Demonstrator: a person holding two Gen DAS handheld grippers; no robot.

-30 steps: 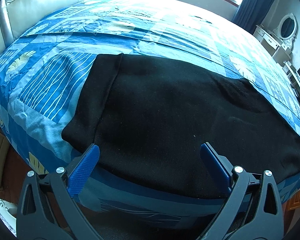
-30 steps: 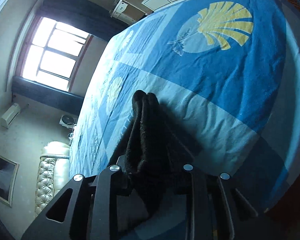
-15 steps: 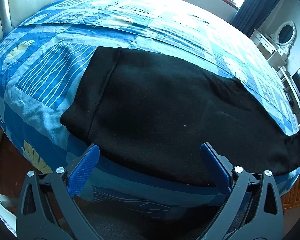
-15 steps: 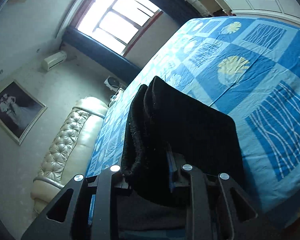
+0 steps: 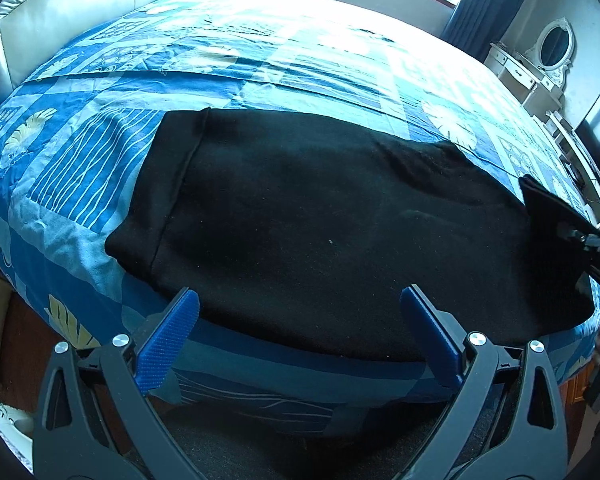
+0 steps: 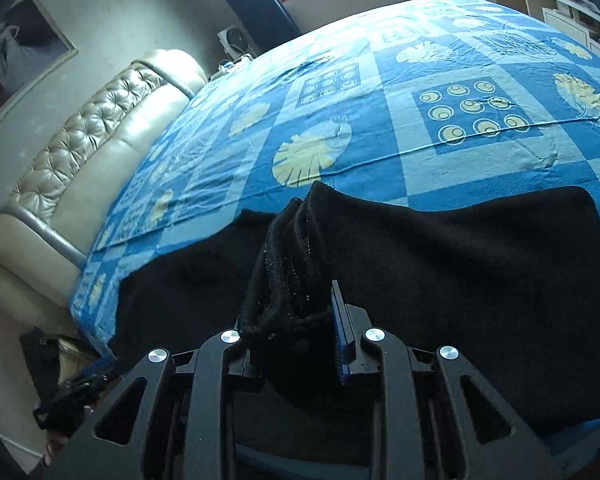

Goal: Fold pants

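Black pants [image 5: 320, 220] lay spread flat across the near part of a bed covered by a blue patterned bedspread [image 5: 260, 60], their long axis running left to right in the left wrist view, the banded end toward the left and close to the bed's near edge. The left gripper [image 5: 300, 320] hung just above the near hem of the pants with its blue-padded jaws spread wide and nothing between them; one fingertip [image 5: 172, 332] sat over the bedspread just off the cloth, the other over the black fabric. The right gripper [image 6: 296, 320] was clamped on a bunched end of the pants, the gathered cloth standing up between its jaws and rising above the flat part beneath (a blue ribbed pad [image 6: 340, 344] showed on one side of the bunch, the other side hidden by fabric). In the left wrist view that same lifted end appeared at the far right, raised as a dark peak above the rest of the garment, the right gripper's dark frame just beside it. A padded cream headboard [image 6: 92, 152] ran along the bed's left side, and a white dresser with an oval mirror [image 5: 540, 60] stood beyond the far corner. A framed picture [image 6: 16, 52] hung on the wall above the headboard.
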